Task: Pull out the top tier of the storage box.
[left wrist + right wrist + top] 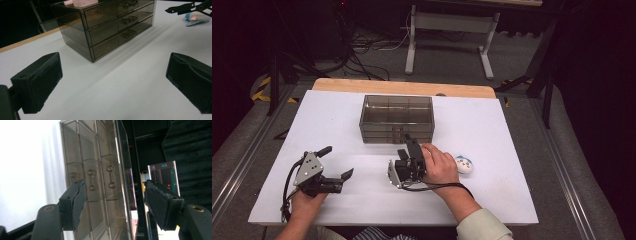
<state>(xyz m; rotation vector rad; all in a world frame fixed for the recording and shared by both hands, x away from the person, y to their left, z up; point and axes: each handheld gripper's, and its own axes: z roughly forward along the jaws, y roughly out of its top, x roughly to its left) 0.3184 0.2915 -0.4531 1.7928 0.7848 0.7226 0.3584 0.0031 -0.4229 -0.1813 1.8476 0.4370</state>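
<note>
A person seated at a white table (492,130) holds a two-jaw gripper in each hand, both short of a smoky, see-through drawer chest (397,119) that stands at the table's far middle. Nearest the person, the left gripper (336,167) rests low on the table, well to the near left of the chest, its jaws spread wide with nothing between them; in the left gripper view the bare tabletop lies between the two black pads and the chest (107,25) rises beyond, showing three stacked drawers, each with a small handle. The right gripper (406,145) is turned on its side just in front of the chest, jaws apart and holding nothing, its tips close to the drawer fronts; whether they touch the chest cannot be told. In the right gripper view the handles (92,180) appear between the open pads. A small white and blue toy (464,164) lies on the table to the near right of the chest, just beside the right hand (439,165). Beyond the chest a wooden strip (402,87) edges the table.
</note>
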